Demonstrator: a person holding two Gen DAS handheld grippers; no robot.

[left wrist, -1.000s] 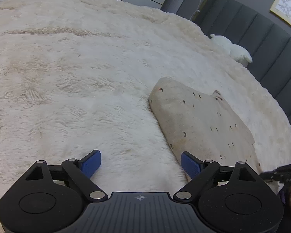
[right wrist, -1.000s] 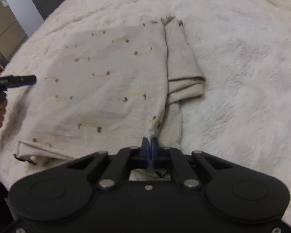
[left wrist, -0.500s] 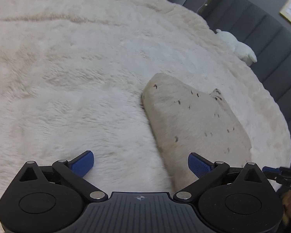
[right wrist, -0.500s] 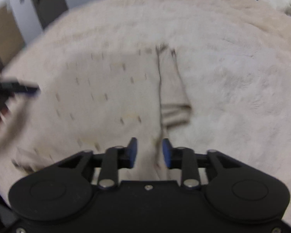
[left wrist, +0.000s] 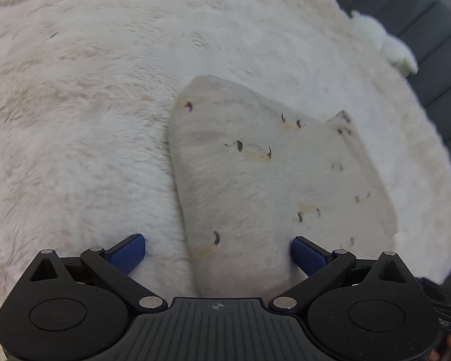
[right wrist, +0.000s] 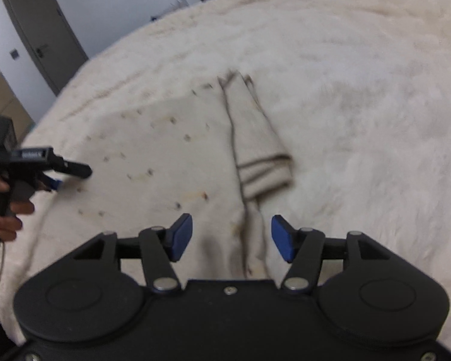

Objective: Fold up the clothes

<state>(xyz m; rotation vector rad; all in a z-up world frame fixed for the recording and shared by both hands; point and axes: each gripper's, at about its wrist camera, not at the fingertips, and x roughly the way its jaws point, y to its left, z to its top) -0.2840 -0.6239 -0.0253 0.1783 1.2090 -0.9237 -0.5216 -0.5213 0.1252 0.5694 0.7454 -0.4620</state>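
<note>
- My left gripper (left wrist: 218,248) hangs with its jaws spread wide and empty, straddling the near left edge of the folded garment (left wrist: 273,186).
- The garment, beige with small printed marks, lies flat on the fluffy white bed cover (left wrist: 90,105).
- It looks light, limp and soft; I'd pinch a corner or hem through all layers, not the middle.
- My right gripper (right wrist: 231,234) has its jaws opening, pads clear of the tucked sleeve edge (right wrist: 261,138) below.

A cream shaggy blanket (left wrist: 90,120) covers the bed; a white plush toy (left wrist: 385,45) lies at its far right edge against the grey padded headboard (left wrist: 430,9); a grey door (right wrist: 42,30) stands beyond.
</note>
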